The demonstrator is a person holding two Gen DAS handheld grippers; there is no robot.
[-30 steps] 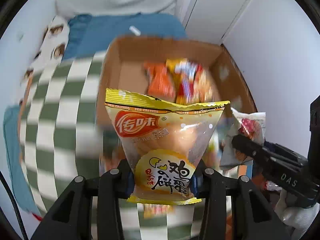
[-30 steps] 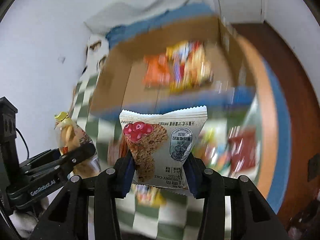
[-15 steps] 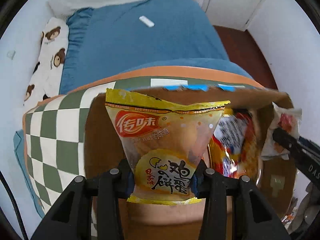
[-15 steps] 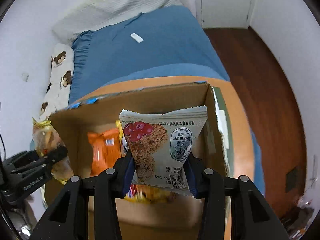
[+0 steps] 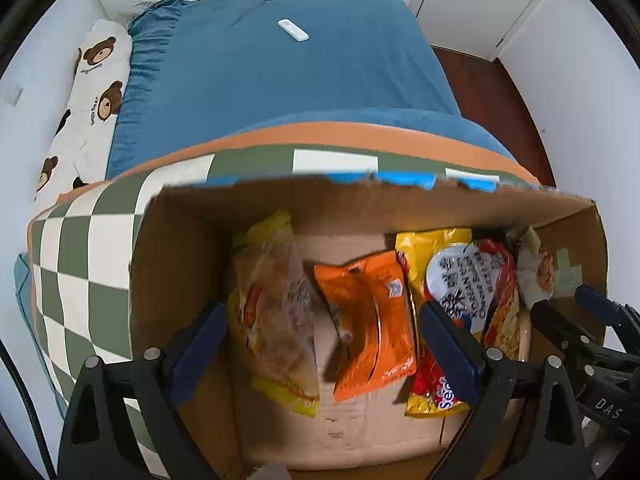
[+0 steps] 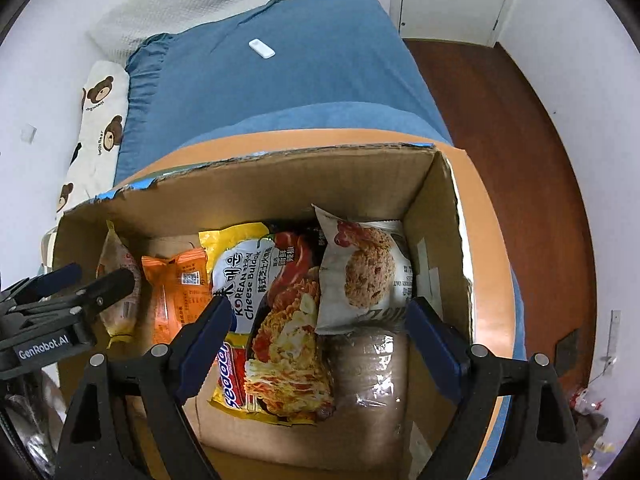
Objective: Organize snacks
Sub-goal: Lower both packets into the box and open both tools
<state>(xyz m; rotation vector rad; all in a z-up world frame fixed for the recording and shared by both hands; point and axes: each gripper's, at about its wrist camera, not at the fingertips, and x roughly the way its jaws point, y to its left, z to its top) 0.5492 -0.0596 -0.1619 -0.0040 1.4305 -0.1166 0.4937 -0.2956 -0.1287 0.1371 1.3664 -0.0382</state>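
Observation:
A cardboard box (image 5: 360,200) (image 6: 260,184) holds several snack packs. My left gripper (image 5: 324,340) is open above its left part; the yellow egg-cake bag (image 5: 276,312) lies free below it, beside an orange packet (image 5: 372,316). My right gripper (image 6: 320,324) is open above the box's right part; the white oat-cookie pack (image 6: 364,272) lies free below it, leaning on the Korean cheese noodle pack (image 6: 276,320). The egg-cake bag (image 6: 120,280) and orange packet (image 6: 176,292) also show in the right wrist view. Each gripper shows in the other's view.
The box stands on a green-and-white checked cloth (image 5: 88,248) with an orange border. Behind it is a bed with a blue sheet (image 5: 288,72), a small white remote (image 5: 294,35) and a bear-print pillow (image 5: 88,92). A clear wrapped pack (image 6: 372,368) lies in the box's near right.
Both grippers have opened over the box. The egg-cake bag dropped from the left gripper and the oat-cookie pack from the right; both now lie in the box.

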